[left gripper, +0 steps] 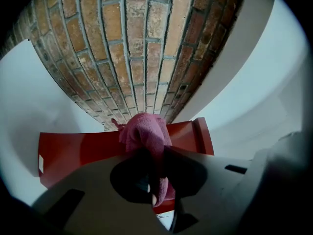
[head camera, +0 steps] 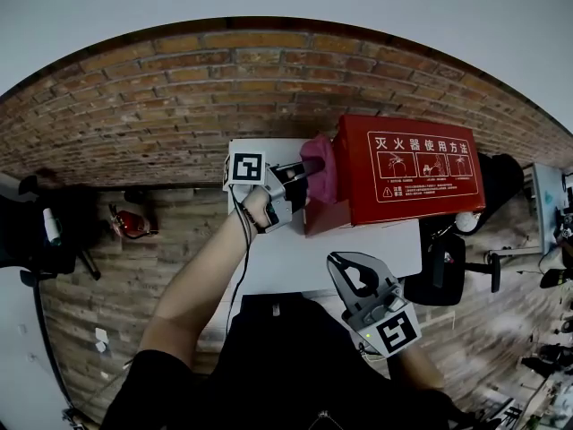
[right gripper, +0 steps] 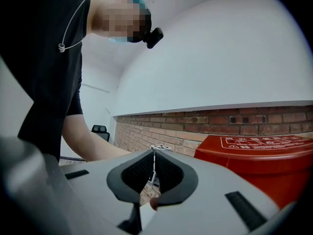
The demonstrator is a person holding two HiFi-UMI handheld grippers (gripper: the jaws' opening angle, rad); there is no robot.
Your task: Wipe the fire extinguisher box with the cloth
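A red fire extinguisher box (head camera: 414,168) with white print on its lid lies on the white table (head camera: 277,267). My left gripper (head camera: 304,170) is shut on a pink cloth (head camera: 320,167), which presses against the box's left end. In the left gripper view the pink cloth (left gripper: 146,136) bunches between the jaws against the red box (left gripper: 78,151). My right gripper (head camera: 345,267) hangs shut and empty over the table's near side, apart from the box. In the right gripper view its tips (right gripper: 152,155) meet, with the red box (right gripper: 264,160) at the right.
A brick floor (head camera: 179,106) surrounds the table. A black office chair (head camera: 448,267) stands to the right of the table. Dark gear (head camera: 45,231) and a red object (head camera: 130,224) lie on the floor at the left.
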